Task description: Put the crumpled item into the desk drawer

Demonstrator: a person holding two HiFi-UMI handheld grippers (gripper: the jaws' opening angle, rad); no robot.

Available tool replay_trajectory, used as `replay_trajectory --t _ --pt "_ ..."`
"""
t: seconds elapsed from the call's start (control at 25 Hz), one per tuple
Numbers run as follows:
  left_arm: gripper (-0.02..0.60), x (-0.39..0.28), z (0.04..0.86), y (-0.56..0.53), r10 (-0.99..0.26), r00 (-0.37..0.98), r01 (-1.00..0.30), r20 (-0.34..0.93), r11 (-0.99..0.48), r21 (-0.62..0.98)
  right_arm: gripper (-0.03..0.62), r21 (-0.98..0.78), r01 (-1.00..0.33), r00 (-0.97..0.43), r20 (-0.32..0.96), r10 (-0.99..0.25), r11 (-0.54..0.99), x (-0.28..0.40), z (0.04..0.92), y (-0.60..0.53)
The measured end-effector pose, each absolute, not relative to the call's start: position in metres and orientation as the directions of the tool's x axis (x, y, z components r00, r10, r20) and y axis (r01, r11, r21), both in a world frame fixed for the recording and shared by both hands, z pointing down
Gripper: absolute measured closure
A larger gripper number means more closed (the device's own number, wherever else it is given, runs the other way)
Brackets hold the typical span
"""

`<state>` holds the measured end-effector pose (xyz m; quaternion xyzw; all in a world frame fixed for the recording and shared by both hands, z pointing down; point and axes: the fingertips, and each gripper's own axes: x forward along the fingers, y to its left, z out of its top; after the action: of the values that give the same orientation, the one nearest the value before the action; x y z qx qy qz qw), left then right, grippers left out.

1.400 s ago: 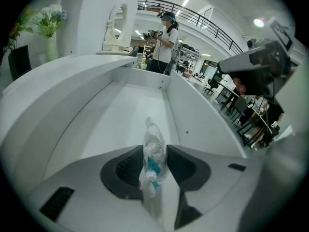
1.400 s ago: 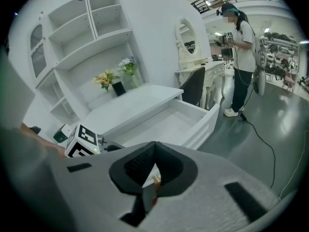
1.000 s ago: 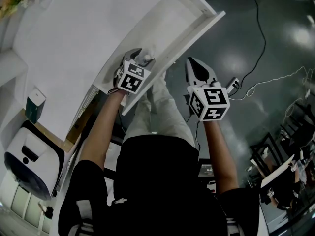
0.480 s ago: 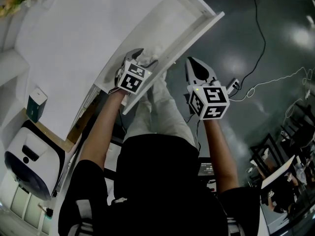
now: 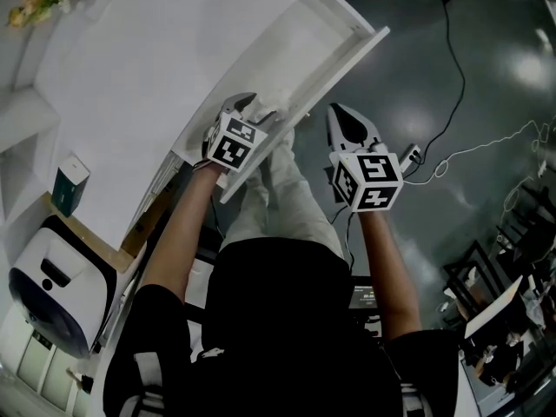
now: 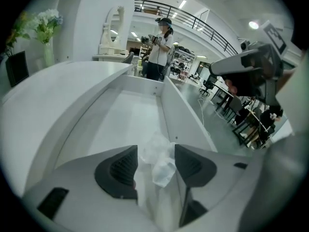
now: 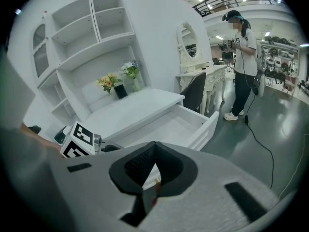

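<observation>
Left gripper [image 5: 249, 108] over the drawer [image 6: 126, 117] — jaws apart, just closing slightly, crumpled item [image 6: 158, 159] between them, unpinched. Right gripper [image 5: 344, 118] clamped together, empty.

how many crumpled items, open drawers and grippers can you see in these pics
crumpled items: 1, the crumpled item
open drawers: 1, the desk drawer
grippers: 2, the left gripper, whose jaws have just been closing a little with the crumpled item between them, and the right gripper
total: 4
</observation>
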<state>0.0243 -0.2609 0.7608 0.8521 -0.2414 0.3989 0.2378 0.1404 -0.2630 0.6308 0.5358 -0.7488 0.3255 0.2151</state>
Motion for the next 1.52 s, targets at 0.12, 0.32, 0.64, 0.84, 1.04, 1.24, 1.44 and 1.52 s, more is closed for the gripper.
replay_trajectory --t 0.12,0.32,0.64,0.84,1.04,1.24,1.44,1.52 --pt "0.411 0.02 0.751 -0.262 -0.257 0.556 -0.617 0.791 -0.765 0.186 0.599 -0.254 -0.943 -0.333 0.665 -0.669 0.217 0.138 0.624 -0.261" --pt "0.502 0.015 0.729 -0.266 -0.316 0.557 -0.634 0.768 -0.759 0.148 0.599 -0.251 -0.943 -0.333 0.654 -0.679 0.221 0.136 0.612 -0.258" --pt "0.563 0.004 0.694 -0.261 -0.39 0.56 -0.659 0.731 -0.744 0.108 0.599 -0.248 -0.942 -0.335 0.637 -0.694 0.226 0.13 0.594 -0.249" --pt "0.572 0.0 0.678 -0.257 -0.416 0.563 -0.665 0.714 -0.741 0.093 0.599 -0.24 -0.942 -0.336 0.622 -0.708 0.236 0.126 0.579 -0.242" --pt "0.574 -0.003 0.661 -0.253 -0.449 0.555 -0.689 0.7 -0.72 0.085 0.599 -0.232 -0.944 -0.33 0.607 -0.722 0.236 0.126 0.564 -0.233" --pt "0.575 -0.008 0.64 -0.245 -0.477 0.549 -0.712 0.687 -0.697 0.085 0.599 -0.229 -0.939 -0.343 0.592 -0.729 0.256 0.121 0.549 -0.224" --pt "0.575 -0.014 0.61 -0.239 -0.522 0.551 -0.739 0.652 -0.668 0.09 0.599 -0.206 -0.936 -0.352 0.569 -0.744 0.285 0.114 0.53 -0.216" --pt "0.575 -0.015 0.597 -0.237 -0.536 0.555 -0.744 0.636 -0.662 0.092 0.599 -0.203 -0.936 -0.352 0.554 -0.755 0.287 0.112 0.521 -0.215"
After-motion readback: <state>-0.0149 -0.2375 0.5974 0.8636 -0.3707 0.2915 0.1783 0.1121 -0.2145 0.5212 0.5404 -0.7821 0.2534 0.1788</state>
